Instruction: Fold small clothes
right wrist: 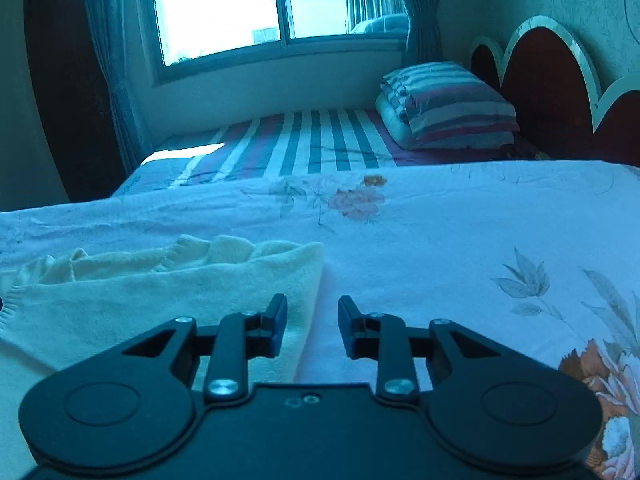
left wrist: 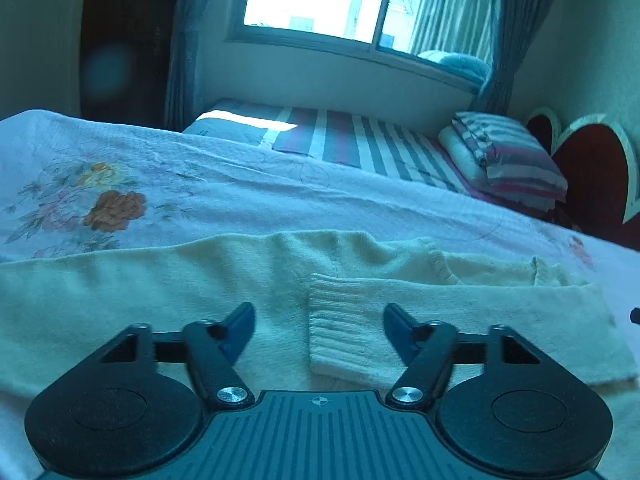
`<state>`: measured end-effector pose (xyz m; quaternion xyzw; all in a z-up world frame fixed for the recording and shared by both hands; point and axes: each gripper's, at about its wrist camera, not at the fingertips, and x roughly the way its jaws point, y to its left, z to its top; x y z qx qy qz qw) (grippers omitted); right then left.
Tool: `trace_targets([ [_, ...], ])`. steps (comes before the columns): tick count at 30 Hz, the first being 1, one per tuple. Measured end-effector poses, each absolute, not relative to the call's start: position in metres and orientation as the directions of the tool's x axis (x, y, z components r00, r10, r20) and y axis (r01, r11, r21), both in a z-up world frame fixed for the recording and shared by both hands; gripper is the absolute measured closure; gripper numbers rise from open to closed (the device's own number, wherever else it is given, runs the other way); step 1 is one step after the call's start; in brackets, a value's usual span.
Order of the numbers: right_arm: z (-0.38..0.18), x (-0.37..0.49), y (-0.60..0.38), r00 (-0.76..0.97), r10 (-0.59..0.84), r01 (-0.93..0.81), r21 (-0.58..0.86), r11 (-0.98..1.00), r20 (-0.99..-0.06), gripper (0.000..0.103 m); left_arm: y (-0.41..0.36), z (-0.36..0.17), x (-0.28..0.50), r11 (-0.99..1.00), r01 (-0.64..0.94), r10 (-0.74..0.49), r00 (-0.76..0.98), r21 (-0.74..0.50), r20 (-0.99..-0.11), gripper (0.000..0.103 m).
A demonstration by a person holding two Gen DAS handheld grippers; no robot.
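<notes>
Partly folded, the sweater (left wrist: 240,288) is lying on the bed (left wrist: 240,184) near its front edge, one sleeve (left wrist: 440,320) already crossing the body. Left tongs (left wrist: 319,316) and right tongs (right wrist: 312,309) are hovering open, gripping nothing; further folds are probably remaining.

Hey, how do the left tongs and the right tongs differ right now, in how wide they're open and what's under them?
The left tongs gape wide; the right tongs are open more narrowly. The left tongs sit over the sweater, with its ribbed cuff between the fingers; the right tongs straddle the sweater's edge, one finger over knit, the other over the floral sheet. Both are empty.
</notes>
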<state>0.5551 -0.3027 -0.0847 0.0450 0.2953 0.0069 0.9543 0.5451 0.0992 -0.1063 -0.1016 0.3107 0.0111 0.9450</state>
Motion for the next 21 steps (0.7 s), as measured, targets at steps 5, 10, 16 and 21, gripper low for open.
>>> trace_targets([
  [5,-0.085,0.506,-0.301,0.82,0.012,0.028,0.062,0.998,-0.572,0.067,0.16,-0.106,0.485,0.926,-0.236,0.024,0.816,-0.295,-0.577,0.019],
  [10,-0.094,0.461,-0.295,0.799,-0.014,0.096,0.104,0.99,-0.602,0.052,0.258,-0.125,0.421,0.768,-0.433,0.114,0.817,-0.472,-0.565,0.027],
  [16,-0.091,0.444,-0.276,0.796,-0.037,0.172,0.167,0.971,-0.604,0.052,0.357,-0.141,0.38,0.555,-0.554,0.218,0.817,-0.62,-0.534,0.052],
  [21,-0.081,0.446,-0.247,0.803,-0.03,0.166,0.174,0.971,-0.596,0.052,0.403,-0.154,0.38,0.475,-0.582,0.232,0.806,-0.66,-0.544,0.052],
])
